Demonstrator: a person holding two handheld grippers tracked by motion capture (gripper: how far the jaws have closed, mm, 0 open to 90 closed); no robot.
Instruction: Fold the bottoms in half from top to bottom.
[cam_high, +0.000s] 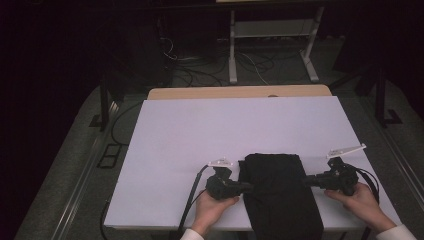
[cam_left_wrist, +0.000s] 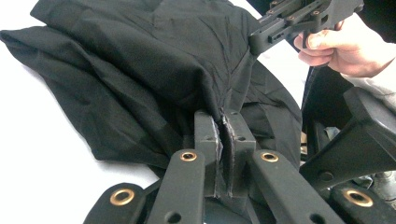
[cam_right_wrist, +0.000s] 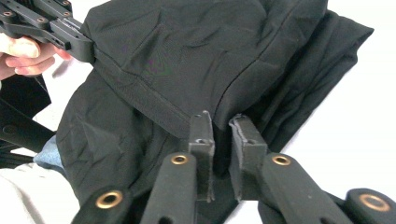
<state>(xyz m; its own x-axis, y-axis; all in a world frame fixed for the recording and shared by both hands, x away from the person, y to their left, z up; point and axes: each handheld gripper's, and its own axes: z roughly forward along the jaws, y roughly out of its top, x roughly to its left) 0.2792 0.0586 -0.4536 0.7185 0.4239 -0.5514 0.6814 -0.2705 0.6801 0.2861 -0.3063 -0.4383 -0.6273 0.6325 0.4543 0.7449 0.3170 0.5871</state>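
**Black cloth held at both side edges, near front of worktop**

Black woven garment (cam_high: 280, 192), folded into a rough rectangle, lies at the near edge of the worktop (cam_high: 200, 130), slightly right of centre; its lower end hangs over the front edge toward me.

Left claw (cam_left_wrist: 223, 122): jaws pressed together on a seam edge of the cloth. The fabric rises into a tented ridge from the pinch, so the hold looks firm. In the high view the left claw (cam_high: 246, 187) meets the garment's left border.

Right claw (cam_right_wrist: 223, 122): jaws flank a fold of the same cloth with a narrow gap between them, the fabric sitting in that gap. I read it as pinching the cloth, less tightly than the left. In the high view the right claw (cam_high: 306, 181) meets the right border.

Reason for the hold, as I judge it: opposite edges at about the same height give an even lift, so I can fold or spread the cloth without it bunching to one side. My hands grip the handles from below, wrists low.

Surface: white, matt sheet over a wooden top whose pale far edge shows. Nothing else rests on it.

Room: dark. Grey carpeted floor, loose cables (cam_high: 200, 75) behind the worktop, white legs of another desk (cam_high: 232, 50) beyond.
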